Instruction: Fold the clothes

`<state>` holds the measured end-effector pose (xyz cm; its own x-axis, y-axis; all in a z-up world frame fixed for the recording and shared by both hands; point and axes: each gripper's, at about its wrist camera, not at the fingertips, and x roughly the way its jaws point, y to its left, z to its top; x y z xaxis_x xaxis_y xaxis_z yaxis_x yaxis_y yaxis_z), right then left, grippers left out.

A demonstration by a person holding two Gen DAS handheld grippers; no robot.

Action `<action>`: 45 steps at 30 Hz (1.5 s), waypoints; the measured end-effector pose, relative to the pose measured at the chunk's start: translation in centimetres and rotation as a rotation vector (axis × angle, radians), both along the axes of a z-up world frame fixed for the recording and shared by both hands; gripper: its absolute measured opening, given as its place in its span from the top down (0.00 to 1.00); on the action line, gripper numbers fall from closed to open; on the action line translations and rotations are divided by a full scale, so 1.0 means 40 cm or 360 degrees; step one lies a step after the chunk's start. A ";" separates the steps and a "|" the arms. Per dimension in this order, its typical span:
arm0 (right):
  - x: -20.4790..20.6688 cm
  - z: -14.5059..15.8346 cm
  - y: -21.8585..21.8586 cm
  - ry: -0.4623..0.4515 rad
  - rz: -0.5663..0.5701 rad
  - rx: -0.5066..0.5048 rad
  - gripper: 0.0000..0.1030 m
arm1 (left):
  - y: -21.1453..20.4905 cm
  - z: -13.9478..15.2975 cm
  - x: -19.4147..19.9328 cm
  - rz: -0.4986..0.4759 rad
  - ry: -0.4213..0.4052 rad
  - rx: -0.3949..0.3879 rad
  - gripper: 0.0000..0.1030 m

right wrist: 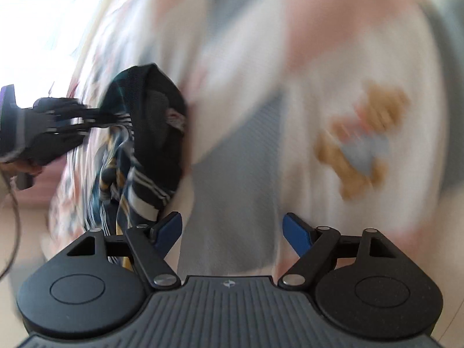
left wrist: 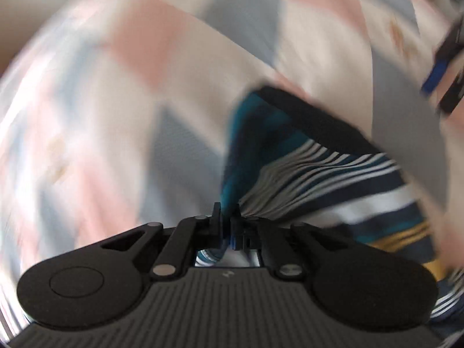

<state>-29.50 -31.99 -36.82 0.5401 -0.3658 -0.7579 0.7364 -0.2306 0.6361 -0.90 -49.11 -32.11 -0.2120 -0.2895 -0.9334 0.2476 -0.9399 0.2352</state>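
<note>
A striped garment (left wrist: 313, 171) in navy, teal, white and mustard hangs bunched over a patchwork bedspread (left wrist: 121, 92). My left gripper (left wrist: 227, 220) is shut on a fold of it, the cloth pinched between the fingers. In the right wrist view the same garment (right wrist: 145, 150) dangles at the left, held by the left gripper (right wrist: 95, 119), which reaches in from the left edge. My right gripper (right wrist: 232, 232) stands open above the bedspread (right wrist: 246, 145), its blue pads (right wrist: 295, 232) apart with nothing between them; the left pad nearly touches the garment's lower edge. Both views are motion-blurred.
The bedspread has pink, grey-blue and white squares and a teddy-bear print (right wrist: 362, 139). The right gripper (left wrist: 446, 66) shows blurred at the far right edge of the left wrist view. A bright window area (right wrist: 37, 29) lies upper left beyond the bed's edge.
</note>
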 end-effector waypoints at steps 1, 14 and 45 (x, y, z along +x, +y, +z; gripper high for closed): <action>0.014 0.016 -0.017 0.0054 0.0092 -0.0080 0.26 | 0.036 0.047 0.068 0.0124 0.0042 -0.0050 0.98; 0.435 0.064 -0.325 0.0007 0.1219 -0.0715 0.33 | 0.551 0.059 0.747 0.1423 -0.0188 -0.0121 0.97; 0.662 0.629 0.139 0.1143 0.1000 -0.1975 0.91 | 0.751 0.432 0.740 0.2190 0.0633 -0.1232 0.97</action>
<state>-3.00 -26.42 -11.64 0.5118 -0.7967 -0.3214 0.7309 0.6004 -0.3245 28.68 -19.06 -14.83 0.4102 -0.8012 -0.4357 0.9109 0.3362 0.2394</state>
